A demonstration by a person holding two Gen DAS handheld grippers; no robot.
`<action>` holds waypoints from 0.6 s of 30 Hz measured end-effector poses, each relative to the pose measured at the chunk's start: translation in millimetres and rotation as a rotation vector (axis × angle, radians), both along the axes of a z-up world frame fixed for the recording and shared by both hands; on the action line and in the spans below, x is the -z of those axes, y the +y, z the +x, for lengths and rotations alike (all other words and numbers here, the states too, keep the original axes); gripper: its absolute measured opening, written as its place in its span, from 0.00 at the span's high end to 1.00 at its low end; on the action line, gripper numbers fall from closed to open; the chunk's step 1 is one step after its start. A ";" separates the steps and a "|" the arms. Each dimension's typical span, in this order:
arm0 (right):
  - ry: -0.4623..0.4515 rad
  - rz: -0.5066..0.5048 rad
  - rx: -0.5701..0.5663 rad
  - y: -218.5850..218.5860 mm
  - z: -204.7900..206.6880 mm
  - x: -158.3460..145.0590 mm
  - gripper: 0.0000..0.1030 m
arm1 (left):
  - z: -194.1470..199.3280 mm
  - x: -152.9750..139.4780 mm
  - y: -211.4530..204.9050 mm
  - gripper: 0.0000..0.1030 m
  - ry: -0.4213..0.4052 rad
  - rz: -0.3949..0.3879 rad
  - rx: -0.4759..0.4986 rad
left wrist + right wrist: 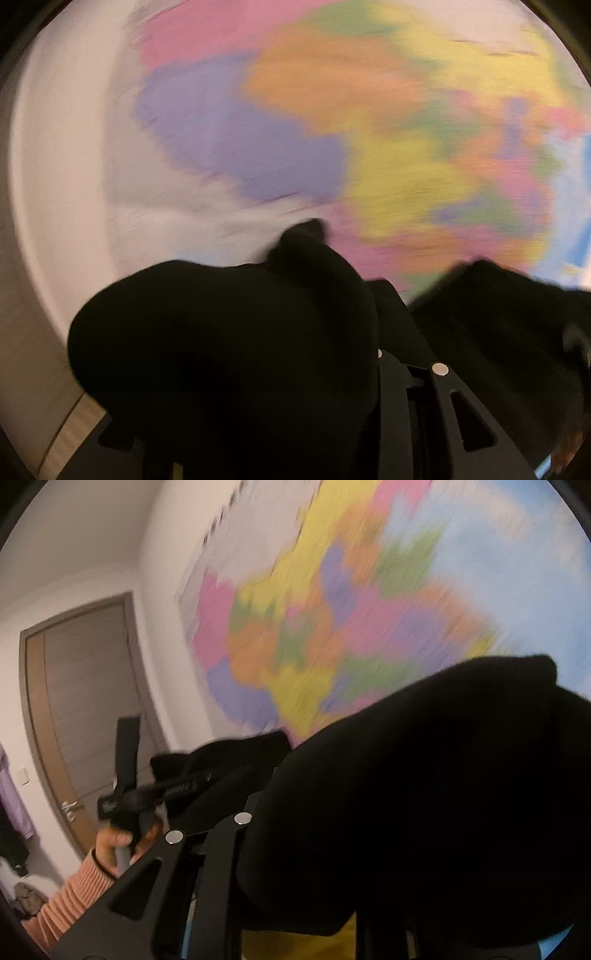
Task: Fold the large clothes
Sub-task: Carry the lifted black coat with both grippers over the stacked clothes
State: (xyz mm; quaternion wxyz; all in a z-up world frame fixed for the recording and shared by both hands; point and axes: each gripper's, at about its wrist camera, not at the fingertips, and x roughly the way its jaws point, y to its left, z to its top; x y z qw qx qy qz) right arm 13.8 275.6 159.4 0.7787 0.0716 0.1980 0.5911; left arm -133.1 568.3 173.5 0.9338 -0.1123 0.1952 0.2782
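Note:
A black garment (221,350) hangs bunched over my left gripper (351,266), hiding its left finger and both tips; it is lifted off any surface, so the jaws are shut on it. In the right wrist view the same black garment (424,794) drapes over my right gripper (280,775), which is shut on another part of it, tips hidden. My left gripper (207,775) also shows there, held by a hand (114,843) in an orange ribbed sleeve (74,893), with cloth stretching between the two grippers. Both views are motion-blurred.
A large coloured wall map (314,627) fills the background, and the same wall map (332,110) faces the left gripper. A brown door (81,701) with a metal handle (68,808) stands to the left, with purple clothing (14,797) hanging beside it.

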 end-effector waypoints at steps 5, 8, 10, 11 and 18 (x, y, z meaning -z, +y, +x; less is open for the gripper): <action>0.191 -0.262 -0.146 62.5 -14.2 120.4 0.80 | -18.7 113.4 87.0 0.71 0.174 -0.194 -0.176; 0.253 -0.254 -0.194 47.4 -22.0 146.1 0.71 | -34.3 167.6 103.1 0.55 0.181 -0.300 -0.195; 0.267 -0.245 -0.194 30.0 -19.8 139.7 0.58 | -46.2 170.0 102.7 0.52 0.138 -0.290 -0.189; 0.282 -0.223 -0.194 15.7 -16.9 135.0 0.52 | -50.0 169.3 103.0 0.52 0.130 -0.297 -0.186; 0.382 -0.152 -0.066 -44.5 17.3 126.9 0.29 | -58.6 164.4 94.0 0.43 0.134 -0.272 -0.184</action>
